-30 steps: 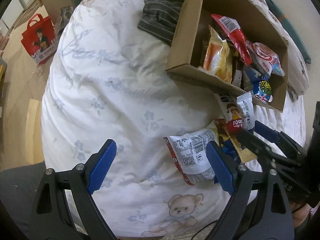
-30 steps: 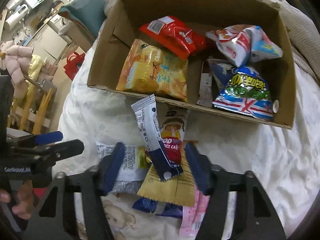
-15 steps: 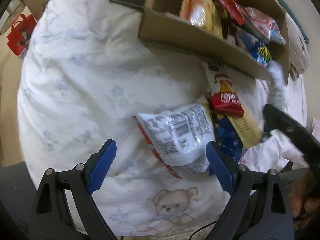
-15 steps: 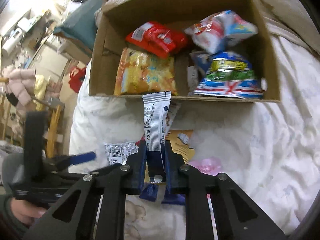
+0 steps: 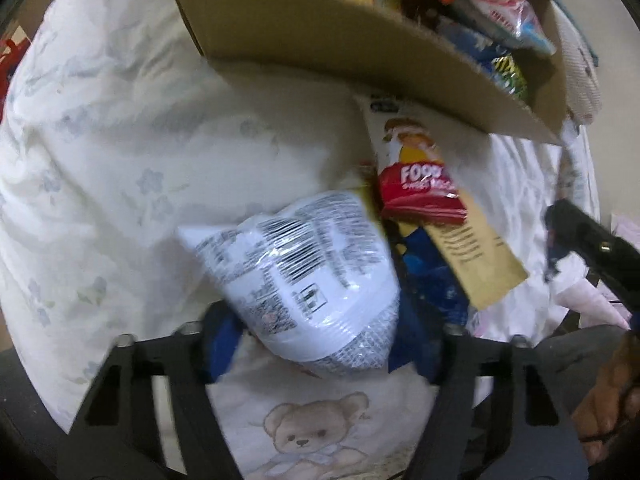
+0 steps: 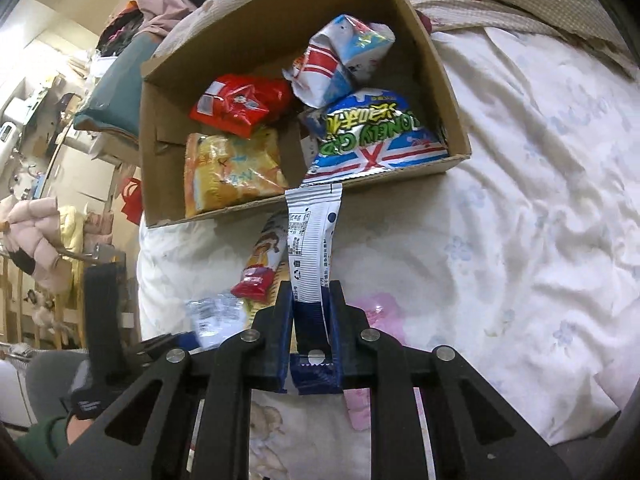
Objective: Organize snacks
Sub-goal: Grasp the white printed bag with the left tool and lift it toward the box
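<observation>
Covering the bed (image 6: 520,208), a pale floral quilt carries a cardboard box (image 6: 452,92) already holding several snack bags. On the quilt just in front of the box, loose packets lie in a small heap. The left hand-held gripper (image 5: 316,336) has just been closing its jaws; its blue pads now flank a white barcode-printed bag (image 5: 304,276), though blur hides whether they press it. The right hand-held gripper (image 6: 310,312) is pinched tight on the lower end of a white-and-blue stick packet (image 6: 310,240), whose top reaches the box's front wall.
</observation>
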Tool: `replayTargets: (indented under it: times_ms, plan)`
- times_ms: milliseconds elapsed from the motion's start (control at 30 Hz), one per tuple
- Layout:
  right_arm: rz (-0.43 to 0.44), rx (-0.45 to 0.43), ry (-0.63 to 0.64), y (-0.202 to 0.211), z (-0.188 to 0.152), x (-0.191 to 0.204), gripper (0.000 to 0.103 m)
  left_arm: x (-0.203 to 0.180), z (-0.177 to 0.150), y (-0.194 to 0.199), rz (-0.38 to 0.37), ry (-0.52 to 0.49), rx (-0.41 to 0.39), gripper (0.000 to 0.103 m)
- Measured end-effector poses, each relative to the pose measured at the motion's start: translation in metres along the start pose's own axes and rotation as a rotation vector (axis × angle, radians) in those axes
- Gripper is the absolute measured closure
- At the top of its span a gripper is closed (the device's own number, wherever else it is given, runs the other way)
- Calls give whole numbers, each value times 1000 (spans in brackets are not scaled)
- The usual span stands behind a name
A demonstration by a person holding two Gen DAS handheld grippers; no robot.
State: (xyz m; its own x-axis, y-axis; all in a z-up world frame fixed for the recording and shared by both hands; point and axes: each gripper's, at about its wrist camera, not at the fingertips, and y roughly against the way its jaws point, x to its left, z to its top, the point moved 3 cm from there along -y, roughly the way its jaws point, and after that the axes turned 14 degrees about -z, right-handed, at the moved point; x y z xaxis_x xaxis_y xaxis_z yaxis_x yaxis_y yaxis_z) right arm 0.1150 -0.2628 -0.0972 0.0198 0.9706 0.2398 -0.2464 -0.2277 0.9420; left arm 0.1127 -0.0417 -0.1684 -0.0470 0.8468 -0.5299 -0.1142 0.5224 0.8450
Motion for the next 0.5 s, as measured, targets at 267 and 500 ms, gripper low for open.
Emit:
replayTargets:
  times_ms: [267, 500]
  plan:
    - [-10, 3, -14, -2, 1, -2, 86, 1, -9, 35, 18, -10, -44, 52]
    - [12, -16, 7, 7, -2, 5, 86, 9, -15, 75, 65, -10, -139, 52]
